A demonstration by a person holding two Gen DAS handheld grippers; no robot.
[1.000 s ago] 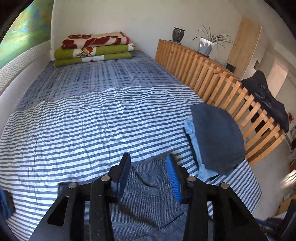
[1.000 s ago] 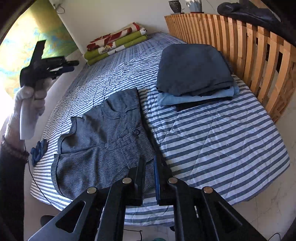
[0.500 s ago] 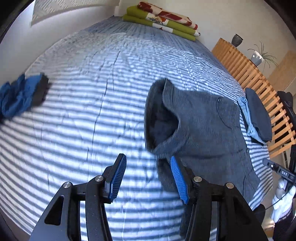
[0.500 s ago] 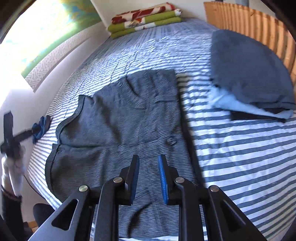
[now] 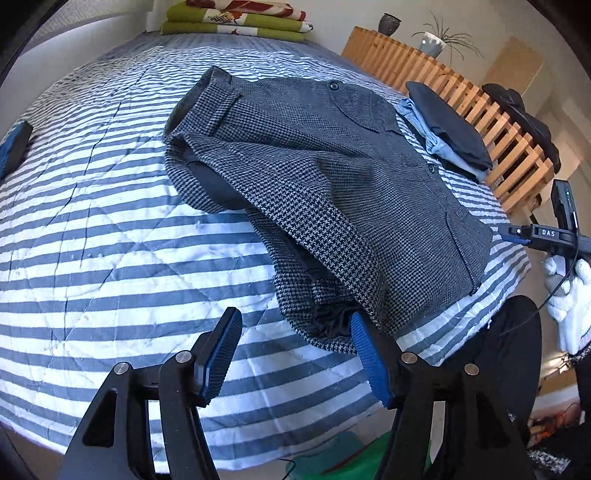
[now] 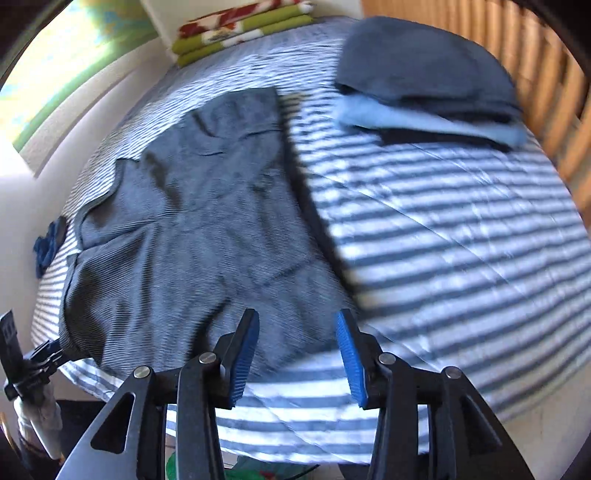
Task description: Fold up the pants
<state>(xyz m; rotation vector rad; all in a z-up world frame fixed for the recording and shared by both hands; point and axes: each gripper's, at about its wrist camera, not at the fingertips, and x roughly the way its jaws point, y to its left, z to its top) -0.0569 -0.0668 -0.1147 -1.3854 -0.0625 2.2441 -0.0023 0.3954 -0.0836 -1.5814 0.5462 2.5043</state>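
Observation:
Grey houndstooth pants [image 5: 332,155] lie spread on the striped bedspread [image 5: 110,229], their dark-lined openings gaping toward me. My left gripper [image 5: 295,354] hovers open at the near corner of the pants; its right blue pad [image 5: 369,365] sits against the hem and nothing is pinched. In the blurred right wrist view the same pants [image 6: 192,221] spread over the bed's left half. My right gripper [image 6: 295,362] stands open just above their near edge, holding nothing. The right gripper's body also appears in the left wrist view, held in a white-gloved hand [image 5: 569,291].
A stack of folded dark and light-blue clothes [image 6: 424,81] lies near the wooden slatted rail [image 5: 480,110]. Folded green and red blankets [image 5: 236,18] rest at the bed's far end. A small blue cloth [image 6: 48,243] lies at the left edge. Something green [image 5: 332,461] sits on the floor below.
My left gripper moved nearer the corner of the pants at the bed's edge. My right gripper opened wider and shifted right along the near edge of the pants.

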